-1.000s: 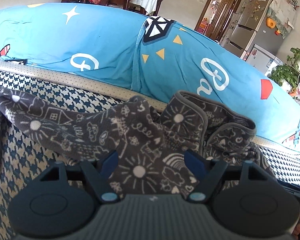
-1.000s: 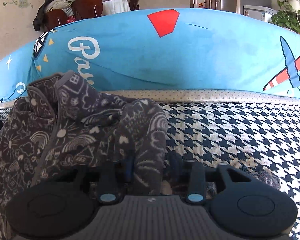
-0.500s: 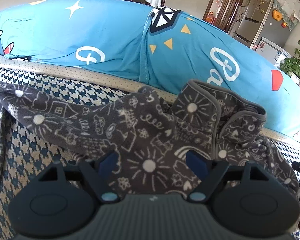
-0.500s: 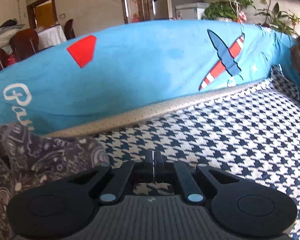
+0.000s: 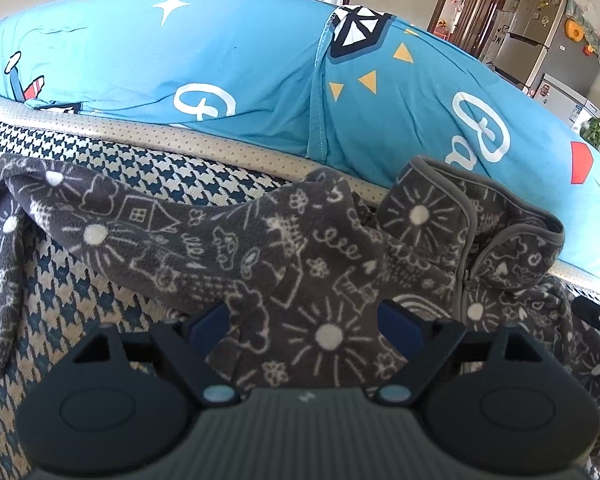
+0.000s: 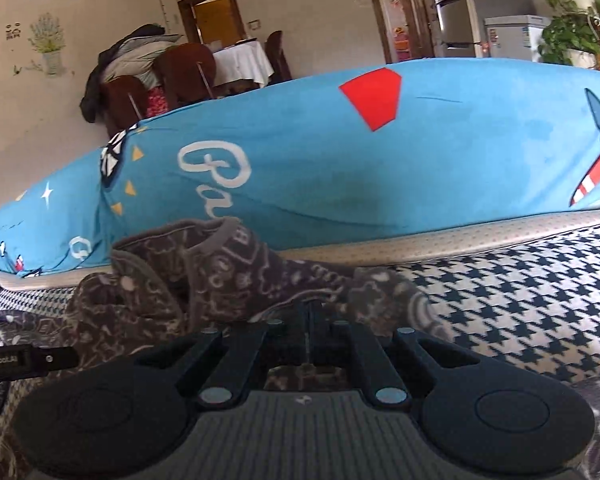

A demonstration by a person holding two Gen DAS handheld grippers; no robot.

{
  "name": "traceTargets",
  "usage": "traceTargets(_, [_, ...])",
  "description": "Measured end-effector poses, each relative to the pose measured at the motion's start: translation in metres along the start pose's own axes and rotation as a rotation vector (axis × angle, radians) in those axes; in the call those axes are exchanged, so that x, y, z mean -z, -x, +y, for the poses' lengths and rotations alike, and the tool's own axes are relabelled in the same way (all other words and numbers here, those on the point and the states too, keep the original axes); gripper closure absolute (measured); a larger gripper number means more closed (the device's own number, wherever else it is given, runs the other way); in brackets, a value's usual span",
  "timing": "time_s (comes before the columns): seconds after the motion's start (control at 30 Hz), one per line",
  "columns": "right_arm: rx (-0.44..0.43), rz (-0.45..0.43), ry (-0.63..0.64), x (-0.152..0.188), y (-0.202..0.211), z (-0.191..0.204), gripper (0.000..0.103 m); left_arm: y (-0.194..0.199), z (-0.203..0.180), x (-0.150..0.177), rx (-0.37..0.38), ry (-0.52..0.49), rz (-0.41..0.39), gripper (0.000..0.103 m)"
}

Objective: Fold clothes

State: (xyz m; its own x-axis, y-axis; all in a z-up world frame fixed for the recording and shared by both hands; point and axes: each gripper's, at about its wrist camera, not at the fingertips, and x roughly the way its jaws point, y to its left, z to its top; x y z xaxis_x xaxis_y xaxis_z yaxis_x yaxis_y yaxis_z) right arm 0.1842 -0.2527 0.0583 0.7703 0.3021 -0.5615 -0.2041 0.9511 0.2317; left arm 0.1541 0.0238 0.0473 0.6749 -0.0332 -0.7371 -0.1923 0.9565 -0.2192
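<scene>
On the houndstooth sofa seat (image 5: 100, 292) lies the rumpled grey doodle-print fleece jacket (image 5: 300, 264), unfolded. Left gripper (image 5: 304, 320) jaws are opening, releasing fabric; right gripper (image 6: 309, 320) is fully closed, holding nothing visible.

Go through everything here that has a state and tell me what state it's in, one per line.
Jacket: crumpled on the sofa, unfolded, collar standing up.
Left gripper: jaws opening, jacket fabric between them, not pinched.
Right gripper: shut, over the jacket; whether it holds fabric is unclear.
Duvet: bunched along the sofa back.
</scene>
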Motion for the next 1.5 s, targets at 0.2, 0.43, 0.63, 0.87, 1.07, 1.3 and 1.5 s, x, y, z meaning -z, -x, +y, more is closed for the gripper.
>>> traceTargets(0.2, [-0.098, 0.042, 0.016, 0.007, -0.024, 0.027, 0.091, -0.002, 0.008, 0.000, -0.020, 0.009, 0.004, 0.009])
traceTargets(0.43, [-0.187, 0.067, 0.013, 0.005, -0.048, 0.051, 0.090, -0.005, 0.014, 0.000, -0.032, 0.009, 0.009, 0.009])
traceTargets(0.63, [-0.295, 0.064, -0.044, 0.000, -0.063, 0.059, 0.086, -0.005, 0.013, -0.001, -0.030, -0.001, 0.010, 0.008])
traceTargets(0.87, [-0.346, 0.047, -0.008, 0.005, -0.079, 0.080, 0.079, -0.007, 0.012, 0.002, -0.034, -0.015, 0.009, 0.005])
traceTargets(1.07, [-0.195, -0.010, -0.106, 0.009, -0.102, 0.080, 0.075, -0.011, 0.011, 0.006, -0.050, -0.029, 0.009, 0.004])
traceTargets(1.3, [-0.114, -0.172, -0.107, 0.000, -0.085, 0.066, 0.074, -0.014, 0.012, 0.006, -0.053, -0.025, 0.012, 0.001])
traceTargets(1.5, [-0.167, -0.143, -0.081, -0.013, -0.066, 0.052, 0.073, -0.013, 0.013, 0.006, -0.055, -0.014, 0.013, 0.001])
